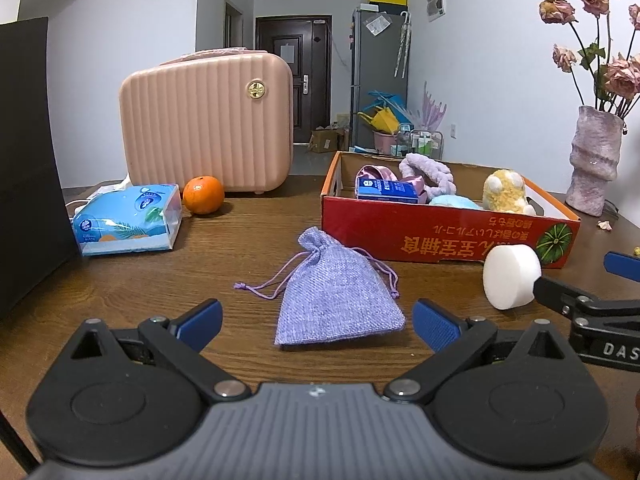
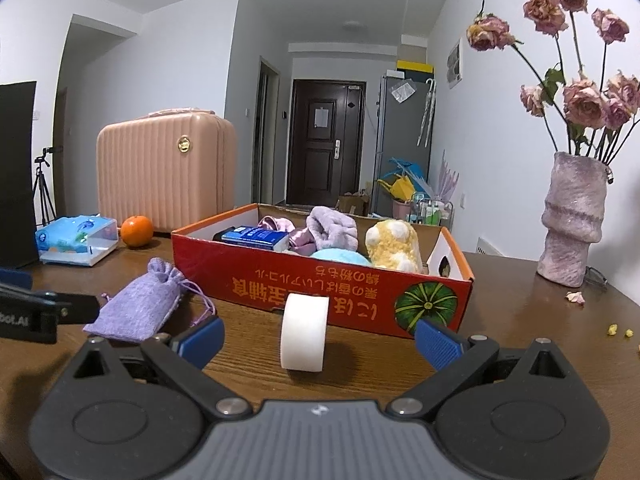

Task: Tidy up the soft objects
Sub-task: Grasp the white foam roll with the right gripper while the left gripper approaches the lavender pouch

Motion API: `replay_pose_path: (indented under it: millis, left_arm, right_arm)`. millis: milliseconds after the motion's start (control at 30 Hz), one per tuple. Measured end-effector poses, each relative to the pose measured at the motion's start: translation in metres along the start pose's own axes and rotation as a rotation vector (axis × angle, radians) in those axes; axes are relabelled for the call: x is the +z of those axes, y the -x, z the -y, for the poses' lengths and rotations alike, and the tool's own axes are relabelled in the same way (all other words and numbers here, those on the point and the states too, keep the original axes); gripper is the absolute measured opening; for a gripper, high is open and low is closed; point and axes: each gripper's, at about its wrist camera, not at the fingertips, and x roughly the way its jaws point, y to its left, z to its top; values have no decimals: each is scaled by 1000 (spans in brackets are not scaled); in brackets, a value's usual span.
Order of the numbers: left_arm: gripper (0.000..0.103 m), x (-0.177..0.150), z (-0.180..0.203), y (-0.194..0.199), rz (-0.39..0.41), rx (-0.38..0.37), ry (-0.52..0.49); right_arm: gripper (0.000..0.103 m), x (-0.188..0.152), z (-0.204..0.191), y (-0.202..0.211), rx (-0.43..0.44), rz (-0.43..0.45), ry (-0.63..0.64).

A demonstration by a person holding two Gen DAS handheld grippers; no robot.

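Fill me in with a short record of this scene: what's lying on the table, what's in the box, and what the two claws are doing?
Table: brown wood
Box: red cardboard box, open on top
In the box: yellow plush toy, purple fluffy band, blue packet
Still outside: purple pouch lying flat; white sponge standing on edge
Left gripper: open, pouch just ahead of its fingers
Right gripper: open, sponge between its fingers, not touching
Elsewhere: pink case, orange, tissue pack, vase of dried roses

Pouch left of sponge, box behind.
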Motion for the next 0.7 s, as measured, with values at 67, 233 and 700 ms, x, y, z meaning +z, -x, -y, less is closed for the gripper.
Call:
replay_pose_path:
  millis: [67,233,700]
  left_arm:
    - [103,1,-1,-1,0,1,2]
    - [103,2,-1,-4,-1,4,5]
    - [103,3,-4,-10,-11,10,12]
  right_arm:
    - [102,2,0,-6,1,-7,-4]
    - [100,6,0,-23,10,-26,-14]
    - [78,12,-2,-73,24,-123,-23]
